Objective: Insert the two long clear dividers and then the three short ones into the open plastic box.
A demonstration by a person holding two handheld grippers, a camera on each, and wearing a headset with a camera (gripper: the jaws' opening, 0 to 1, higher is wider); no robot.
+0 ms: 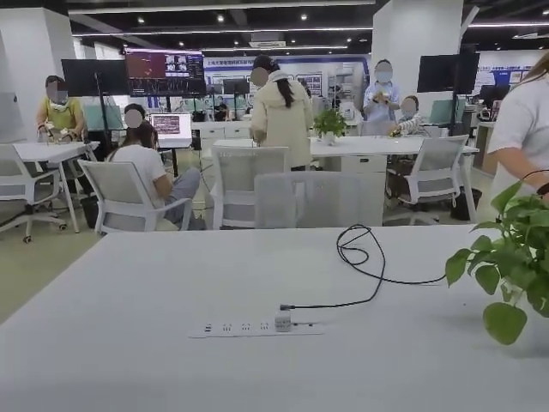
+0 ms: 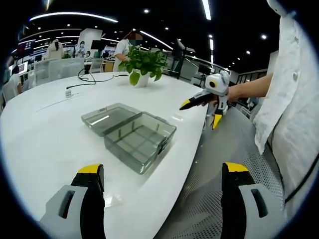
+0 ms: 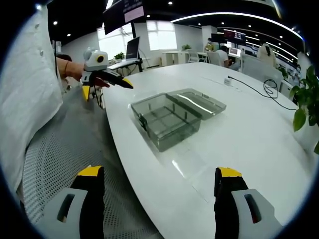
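Currently both tools are open and grip nothing. In the left gripper view the left tool (image 2: 162,199) has its yellow-tipped jaws spread wide. The right tool (image 2: 200,114) is held in a hand off the desk's rounded edge, its jaws also parted. The right gripper view mirrors this: the right tool (image 3: 159,196) gapes at the bottom and the left tool (image 3: 106,88) is held beyond the desk (image 3: 239,129) edge. The clear plastic box (image 2: 134,139) sits on the desk near that edge, between the two tools and apart from both. Its lid (image 2: 102,117) is folded flat open beside it. A faint clear flat outline (image 3: 192,174) lies on the desk just beside the box; I cannot tell whether it is dividers. A potted plant (image 2: 142,62) stands farther along, with a black cable (image 1: 369,266) and a power strip (image 1: 257,328) nearby.
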